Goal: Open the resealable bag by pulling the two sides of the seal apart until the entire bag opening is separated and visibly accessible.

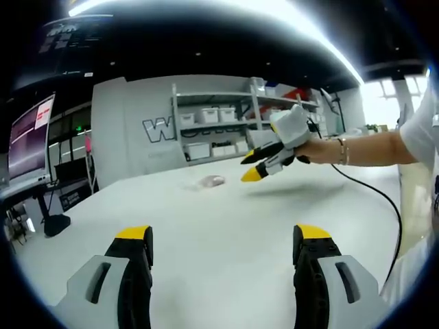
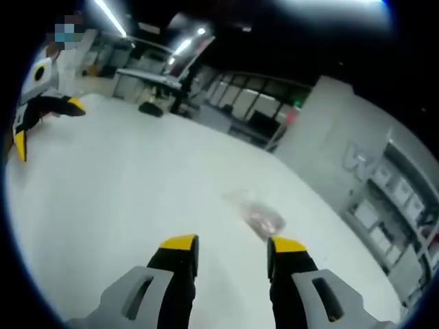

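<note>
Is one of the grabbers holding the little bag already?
No, the bag lies alone on the white table, ahead of the open right gripper, with nothing touching it.

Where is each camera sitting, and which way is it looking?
Left gripper view: rides on the left gripper, looking along its open jaws across the white table toward shelves; the right gripper and the person's hand come in from the right.
Right gripper view: rides on the right gripper, looking down along its open jaws at the resealable bag; the left gripper shows at far left.
Shared: the table, the resealable bag, both grippers.
</note>
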